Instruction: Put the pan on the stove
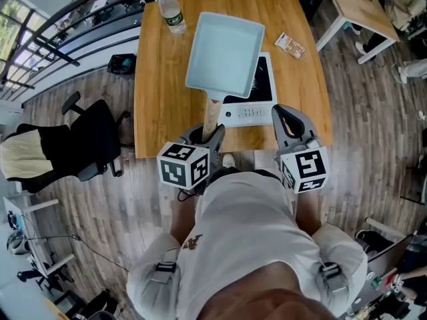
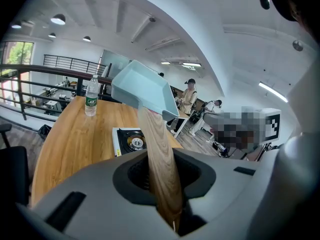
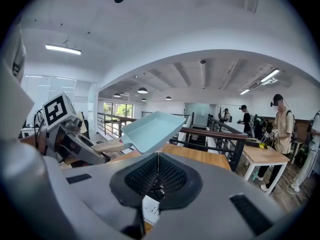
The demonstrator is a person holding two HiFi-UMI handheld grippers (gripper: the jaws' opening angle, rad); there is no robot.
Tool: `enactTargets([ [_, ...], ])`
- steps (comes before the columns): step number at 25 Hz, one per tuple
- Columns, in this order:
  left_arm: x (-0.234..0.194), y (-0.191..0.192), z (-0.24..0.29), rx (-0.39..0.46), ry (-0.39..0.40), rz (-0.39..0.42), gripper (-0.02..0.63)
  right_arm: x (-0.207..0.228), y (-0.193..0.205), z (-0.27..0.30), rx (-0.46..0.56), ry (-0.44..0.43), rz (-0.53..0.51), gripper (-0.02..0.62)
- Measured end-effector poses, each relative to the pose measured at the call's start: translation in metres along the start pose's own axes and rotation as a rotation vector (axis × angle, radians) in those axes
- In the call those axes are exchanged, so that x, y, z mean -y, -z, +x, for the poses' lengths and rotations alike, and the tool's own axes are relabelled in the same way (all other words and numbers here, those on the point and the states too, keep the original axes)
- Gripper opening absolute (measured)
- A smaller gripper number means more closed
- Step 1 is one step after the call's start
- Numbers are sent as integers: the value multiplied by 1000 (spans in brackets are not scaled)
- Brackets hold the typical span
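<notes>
White T-shirt (image 1: 247, 225), apparently buckled shoulder straps (image 1: 164, 268)

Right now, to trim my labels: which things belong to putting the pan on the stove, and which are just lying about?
Job: pan, its wooden handle clamped in the left gripper; stove, on the table.
Lying about: water bottle; small packet; office chair.

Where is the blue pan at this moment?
In the head view the pan is centre-top, held by its handle in the left gripper, above the stove, right of the bottle.
</notes>
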State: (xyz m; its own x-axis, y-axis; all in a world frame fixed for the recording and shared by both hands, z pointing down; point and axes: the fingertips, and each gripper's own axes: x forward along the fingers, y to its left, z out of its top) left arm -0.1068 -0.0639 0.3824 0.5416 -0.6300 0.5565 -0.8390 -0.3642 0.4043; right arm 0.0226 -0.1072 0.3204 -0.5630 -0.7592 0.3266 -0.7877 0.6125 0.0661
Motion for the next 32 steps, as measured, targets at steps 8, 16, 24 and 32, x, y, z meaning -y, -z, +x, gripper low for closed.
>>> enactTargets([
  [8,-10,-7,11,-29,48,33,91,2,3,6,-18,60,15,21],
  [16,-20,-5,22,-66,81,34,91,1,14,13,-58,90,36,21],
  [24,-25,7,33,-99,88,12,91,3,33,13,-107,103,53,21],
  [32,-35,17,48,-138,68,-11,91,5,44,23,-133,81,67,21],
])
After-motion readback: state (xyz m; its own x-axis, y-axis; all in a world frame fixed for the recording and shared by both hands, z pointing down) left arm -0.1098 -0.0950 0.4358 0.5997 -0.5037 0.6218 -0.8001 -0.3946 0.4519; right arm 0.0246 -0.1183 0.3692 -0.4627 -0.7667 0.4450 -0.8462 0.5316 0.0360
